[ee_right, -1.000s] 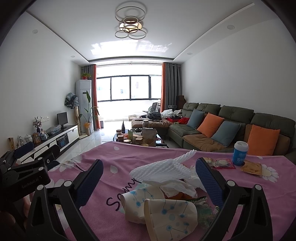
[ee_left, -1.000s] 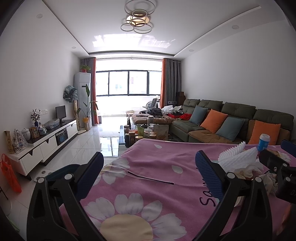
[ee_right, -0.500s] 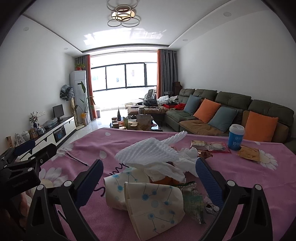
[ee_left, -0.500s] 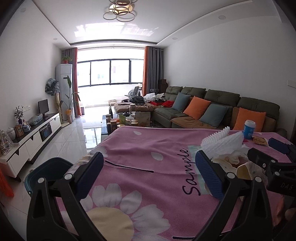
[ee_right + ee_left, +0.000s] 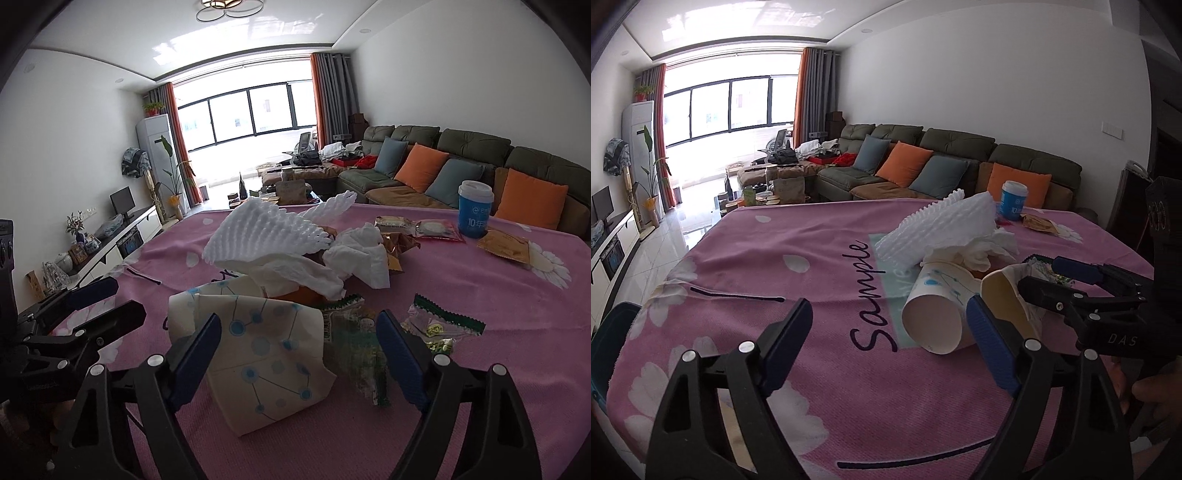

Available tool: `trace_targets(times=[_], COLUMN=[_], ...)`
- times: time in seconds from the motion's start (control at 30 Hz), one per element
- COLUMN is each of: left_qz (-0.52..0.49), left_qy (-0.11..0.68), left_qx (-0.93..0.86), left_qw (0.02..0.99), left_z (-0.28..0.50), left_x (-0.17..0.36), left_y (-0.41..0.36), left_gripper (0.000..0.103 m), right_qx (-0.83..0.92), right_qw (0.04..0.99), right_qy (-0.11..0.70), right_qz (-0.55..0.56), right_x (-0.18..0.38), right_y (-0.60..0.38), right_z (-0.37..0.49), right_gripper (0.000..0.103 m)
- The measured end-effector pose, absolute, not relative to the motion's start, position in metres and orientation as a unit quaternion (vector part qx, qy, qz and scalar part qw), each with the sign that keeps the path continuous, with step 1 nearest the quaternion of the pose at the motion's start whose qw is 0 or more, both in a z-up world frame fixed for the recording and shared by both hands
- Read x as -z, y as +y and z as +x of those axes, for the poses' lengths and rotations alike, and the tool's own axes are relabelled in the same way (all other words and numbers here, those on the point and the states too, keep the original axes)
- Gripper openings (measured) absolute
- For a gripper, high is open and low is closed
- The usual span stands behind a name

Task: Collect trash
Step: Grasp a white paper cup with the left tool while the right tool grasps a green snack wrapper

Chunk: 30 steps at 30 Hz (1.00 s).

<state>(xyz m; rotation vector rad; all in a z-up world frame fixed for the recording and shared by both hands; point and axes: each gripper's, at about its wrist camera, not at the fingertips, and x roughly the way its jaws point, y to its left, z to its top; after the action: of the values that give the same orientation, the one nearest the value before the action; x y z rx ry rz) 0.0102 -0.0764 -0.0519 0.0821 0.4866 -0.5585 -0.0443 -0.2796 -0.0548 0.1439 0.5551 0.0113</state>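
Note:
A trash pile lies on the pink flowered tablecloth (image 5: pixel 812 258): two paper cups on their sides (image 5: pixel 266 350) (image 5: pixel 934 314), white foam netting (image 5: pixel 266 229) (image 5: pixel 942 225), crumpled tissue (image 5: pixel 354 254) and green snack wrappers (image 5: pixel 439 325). My right gripper (image 5: pixel 299 354) is open, its fingers on either side of the nearest paper cup, just above the cloth. It also shows in the left wrist view (image 5: pixel 1052 280). My left gripper (image 5: pixel 886 343) is open and empty, left of the cups.
A blue lidded cup (image 5: pixel 474 210) and brown snack packets (image 5: pixel 502 245) lie at the far right of the table. A dark blue bin (image 5: pixel 605 332) stands below the table's left edge. A sofa with cushions (image 5: pixel 942 173) is behind.
Both grippers have dropped lower and moved toward the pile. The left one swung right so the cups came into view. The right one now straddles the nearest cup.

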Motion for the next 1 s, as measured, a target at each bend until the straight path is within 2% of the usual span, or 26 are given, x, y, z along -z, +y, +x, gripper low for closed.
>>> trace_targets(times=[0.07, 0.13, 0.2, 0.3, 0.37, 0.43, 0.63, 0.8, 0.87, 1.0], left_qz=[0.040, 0.049, 0.047, 0.052, 0.059, 0.067, 0.070, 0.048, 0.045, 0.043], left_qy=[0.244, 0.243, 0.238, 0.230, 0.227, 0.229, 0.254, 0.278, 0.289, 0.312], left_qx=[0.288, 0.290, 0.295, 0.308, 0.319, 0.329, 0.351, 0.392, 0.408, 0.449], left_qw=[0.925, 0.924, 0.924, 0.922, 0.918, 0.914, 0.898, 0.876, 0.865, 0.836], left_z=[0.009, 0.008, 0.011, 0.023, 0.032, 0.042, 0.054, 0.038, 0.029, 0.014], left_x=[0.052, 0.050, 0.043, 0.028, 0.020, 0.016, 0.019, 0.028, 0.032, 0.042], left_y=[-0.079, -0.082, -0.081, -0.083, -0.087, -0.092, -0.107, -0.102, -0.100, -0.105], left_gripper=[0.076, 0.071, 0.070, 0.070, 0.068, 0.066, 0.061, 0.061, 0.057, 0.040], right_qx=[-0.016, -0.028, -0.041, -0.059, -0.073, -0.079, -0.090, -0.102, -0.108, -0.114], right_qw=[0.956, 0.953, 0.950, 0.944, 0.939, 0.935, 0.937, 0.937, 0.937, 0.935], right_qy=[0.281, 0.285, 0.290, 0.299, 0.305, 0.310, 0.301, 0.295, 0.292, 0.290], right_qz=[0.084, 0.097, 0.107, 0.126, 0.142, 0.153, 0.151, 0.155, 0.159, 0.169], right_x=[0.057, 0.059, 0.060, 0.063, 0.065, 0.068, 0.064, 0.062, 0.061, 0.061], right_y=[-0.284, -0.287, -0.289, -0.293, -0.298, -0.301, -0.303, -0.306, -0.307, -0.310], right_z=[-0.043, -0.043, -0.042, -0.041, -0.040, -0.039, -0.041, -0.039, -0.038, -0.037], right_gripper=[0.070, 0.067, 0.064, 0.051, 0.033, 0.027, 0.018, 0.015, 0.015, 0.015])
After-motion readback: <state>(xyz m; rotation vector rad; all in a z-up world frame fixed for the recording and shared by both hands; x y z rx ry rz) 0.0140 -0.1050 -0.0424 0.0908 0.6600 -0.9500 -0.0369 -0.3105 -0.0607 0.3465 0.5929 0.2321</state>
